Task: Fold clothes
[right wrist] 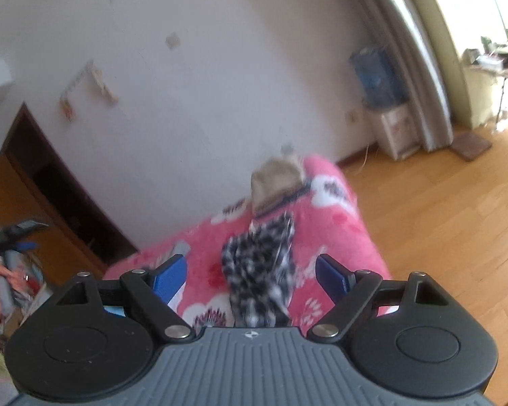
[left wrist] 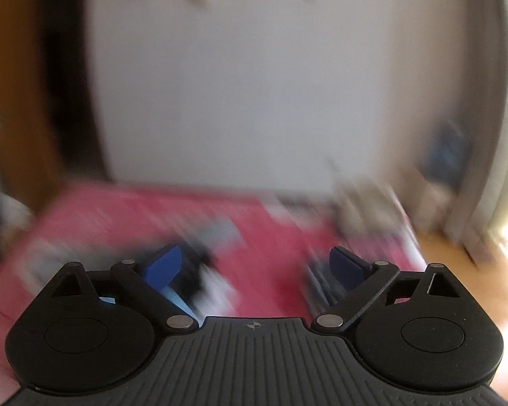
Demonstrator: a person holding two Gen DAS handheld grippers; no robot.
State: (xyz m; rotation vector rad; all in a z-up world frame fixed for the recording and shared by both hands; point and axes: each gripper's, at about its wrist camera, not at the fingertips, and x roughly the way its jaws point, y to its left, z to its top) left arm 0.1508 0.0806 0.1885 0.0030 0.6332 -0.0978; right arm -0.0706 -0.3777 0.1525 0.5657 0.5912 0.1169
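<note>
– How far along are we looking?

– I'm seeing the checked garment (right wrist: 259, 267) lying bunched, not flat or squared, on the pink bed (right wrist: 352, 233), at twelve o'clock from my right tongs (right wrist: 252, 279). That's fitting either a pile awaiting folding or one mid-fold.

– And the tongs?

– Both are standing apart, holding nothing; the left tongs (left wrist: 255, 269) are blurring over the bed.

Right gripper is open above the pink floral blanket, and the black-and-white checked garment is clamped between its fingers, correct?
Not clamped. The right wrist view shows the right gripper open, with the black-and-white checked garment lying loose on the pink floral blanket.
</note>
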